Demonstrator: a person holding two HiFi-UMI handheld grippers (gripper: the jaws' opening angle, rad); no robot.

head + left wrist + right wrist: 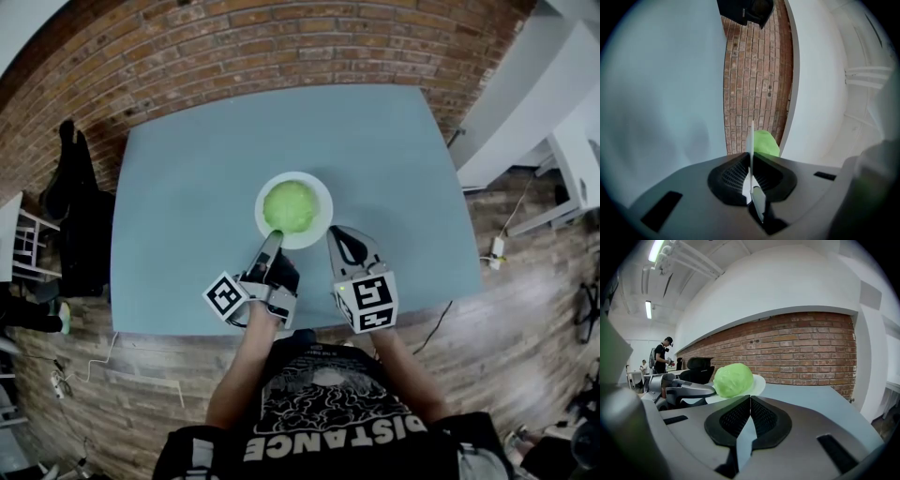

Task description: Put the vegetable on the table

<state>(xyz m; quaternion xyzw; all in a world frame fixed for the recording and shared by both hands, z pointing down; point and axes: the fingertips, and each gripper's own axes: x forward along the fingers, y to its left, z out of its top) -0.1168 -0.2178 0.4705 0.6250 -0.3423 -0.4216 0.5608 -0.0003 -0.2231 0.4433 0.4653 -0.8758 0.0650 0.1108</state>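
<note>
One cabbage (289, 206) sits on a white plate (322, 192) near the middle of the table's (178, 187) front edge. The left gripper (273, 239) pinches the plate's near rim. The right gripper (339, 236) is closed and empty. Best to steady the plate, open the right jaws wide, then lift the cabbage.

In the left gripper view the left gripper (751, 161) hides most of the cabbage (766, 143), and the plate (752, 136) shows only edge-on. In the right gripper view the far person (661, 355) is too small to detail.
</note>
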